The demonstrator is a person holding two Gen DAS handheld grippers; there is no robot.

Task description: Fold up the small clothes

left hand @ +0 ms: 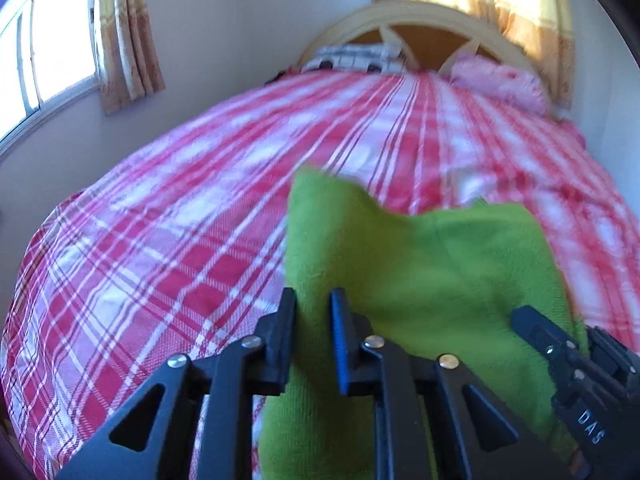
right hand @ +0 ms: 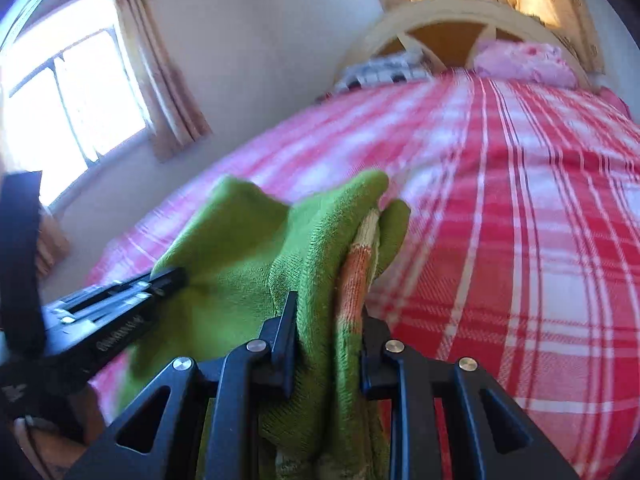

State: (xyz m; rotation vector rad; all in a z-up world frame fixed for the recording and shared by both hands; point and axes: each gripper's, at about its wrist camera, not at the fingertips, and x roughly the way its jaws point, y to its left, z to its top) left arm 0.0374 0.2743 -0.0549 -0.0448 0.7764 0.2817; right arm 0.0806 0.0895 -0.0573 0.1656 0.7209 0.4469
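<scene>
A small green knit garment [left hand: 408, 272] with an orange and cream striped part [right hand: 358, 272] hangs over the red and white plaid bed cover [left hand: 168, 240]. My left gripper [left hand: 314, 300] is shut on the garment's left edge. My right gripper [right hand: 326, 308] is shut on a bunched fold of the same garment [right hand: 248, 240]. The right gripper shows in the left wrist view [left hand: 520, 318] at the garment's right edge, and the left gripper shows in the right wrist view [right hand: 176, 276] at its left edge. The garment is lifted between them.
The bed cover [right hand: 540, 220] runs back to a cream and orange headboard [left hand: 428, 36]. A grey checked pillow [left hand: 356, 58] and a pink fluffy item [left hand: 500, 80] lie at the head. A window [left hand: 48, 48] with curtains is on the left wall.
</scene>
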